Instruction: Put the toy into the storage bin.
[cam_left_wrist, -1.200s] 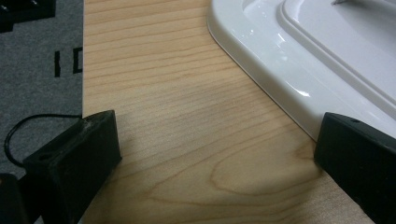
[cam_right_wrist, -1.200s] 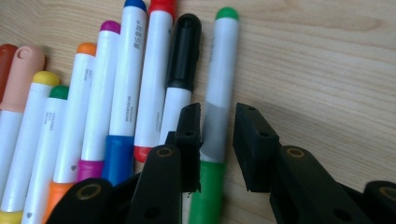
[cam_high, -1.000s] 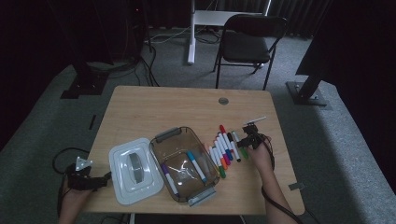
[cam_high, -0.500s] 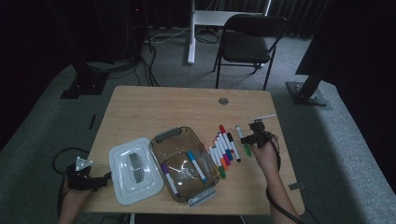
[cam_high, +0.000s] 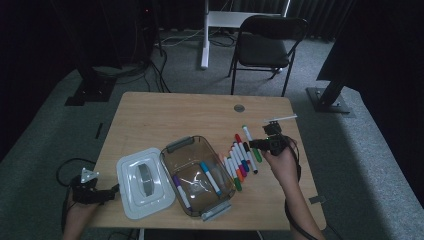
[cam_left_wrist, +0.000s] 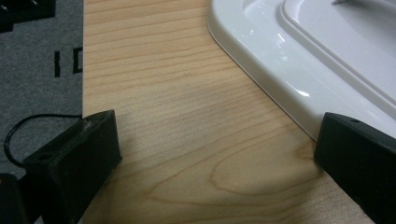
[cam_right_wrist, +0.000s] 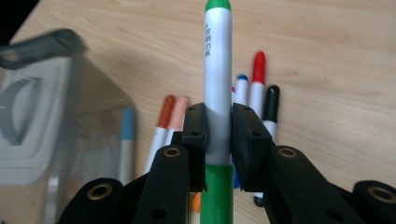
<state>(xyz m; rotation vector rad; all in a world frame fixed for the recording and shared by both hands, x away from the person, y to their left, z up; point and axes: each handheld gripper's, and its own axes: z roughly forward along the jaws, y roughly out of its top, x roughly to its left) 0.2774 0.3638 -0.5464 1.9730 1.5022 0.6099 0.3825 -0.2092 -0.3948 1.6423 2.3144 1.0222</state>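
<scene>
**Green marker clamped above the marker row**

The right gripper has its two black, square-edged jaws closed tight on a green-capped marker with a smooth white barrel, gripping it around the middle of the barrel. In the high view this marker sits at the right end of the row of felt-tip markers, in the gripper, above the pale wooden table with visible grain.

About ten markers lie side by side in that row, slim cylinders with caps in red, black, blue, orange and pink among others; the exact count is hard to tell. Left of the row stands one clear plastic rectangular box with grey end handles; two markers lie inside it, one blue-capped and one purple-capped. One glossy white plastic lid with rounded corners lies flat at the box's left.

The left gripper rests at the table's near left edge, jaws wide apart, holding nothing, just beside the lid's rim.
</scene>
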